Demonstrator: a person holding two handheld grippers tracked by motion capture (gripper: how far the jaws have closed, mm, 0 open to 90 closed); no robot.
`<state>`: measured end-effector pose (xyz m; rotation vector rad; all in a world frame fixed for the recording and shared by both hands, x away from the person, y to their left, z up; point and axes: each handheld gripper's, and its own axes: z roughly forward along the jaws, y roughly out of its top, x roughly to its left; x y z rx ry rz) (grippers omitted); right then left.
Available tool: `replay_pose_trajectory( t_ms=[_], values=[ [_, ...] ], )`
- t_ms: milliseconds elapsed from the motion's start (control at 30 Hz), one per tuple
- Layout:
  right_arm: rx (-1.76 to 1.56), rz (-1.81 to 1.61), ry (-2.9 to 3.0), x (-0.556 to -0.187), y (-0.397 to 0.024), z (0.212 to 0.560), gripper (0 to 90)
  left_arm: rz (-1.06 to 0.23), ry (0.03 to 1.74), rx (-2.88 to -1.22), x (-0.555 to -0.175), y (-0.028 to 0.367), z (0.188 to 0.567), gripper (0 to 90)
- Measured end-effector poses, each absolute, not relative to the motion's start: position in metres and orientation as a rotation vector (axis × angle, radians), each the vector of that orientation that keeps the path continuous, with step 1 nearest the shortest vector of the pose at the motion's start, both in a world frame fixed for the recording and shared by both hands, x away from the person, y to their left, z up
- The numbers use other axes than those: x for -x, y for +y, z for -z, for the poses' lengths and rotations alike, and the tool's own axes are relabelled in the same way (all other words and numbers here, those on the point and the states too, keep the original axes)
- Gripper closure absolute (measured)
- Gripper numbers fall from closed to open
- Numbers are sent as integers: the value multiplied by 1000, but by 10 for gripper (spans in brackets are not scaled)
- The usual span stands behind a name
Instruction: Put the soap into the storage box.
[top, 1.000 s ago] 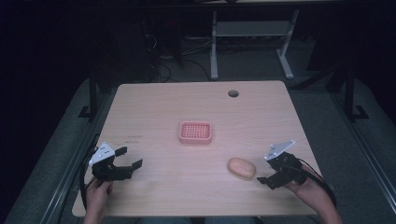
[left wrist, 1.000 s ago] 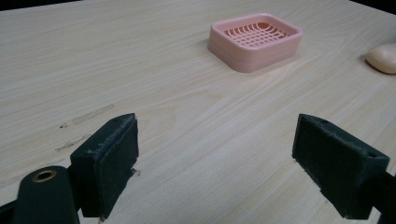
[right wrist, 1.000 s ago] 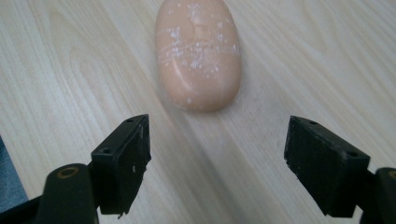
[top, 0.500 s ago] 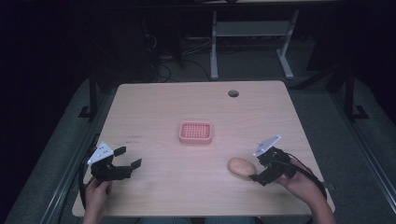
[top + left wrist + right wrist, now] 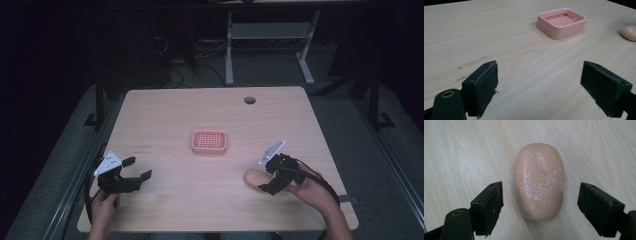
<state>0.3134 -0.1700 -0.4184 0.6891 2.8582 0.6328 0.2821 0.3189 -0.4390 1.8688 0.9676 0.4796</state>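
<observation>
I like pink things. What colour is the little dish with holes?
The dish is pink, a soft salmon shade. The left gripper view shows it best.

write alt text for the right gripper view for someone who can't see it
A peach-coloured bar of soap lies on a pale wooden table, seen from close above, with white scuff marks on its top. The right gripper is open, its two black jaws standing on either side of the bar's near end without touching it.

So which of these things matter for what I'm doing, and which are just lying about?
In the job:
soap bar, between the open right claw jaws
likely pink soap dish

Lying about:
left claw, open, idle
table hole
</observation>
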Motion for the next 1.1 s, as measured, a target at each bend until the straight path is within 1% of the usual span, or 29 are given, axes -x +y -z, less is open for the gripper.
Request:
replay_pose_trajectory(
  t_ms=[500,1100],
  values=[
    [-669,-573,2901,-322,-157,424,201,-478,967,-1865,-281,319,439,143],
    [-666,-442,2959,-332,-142,442,222,-477,974,-1861,-281,320,439,143]
  ],
)
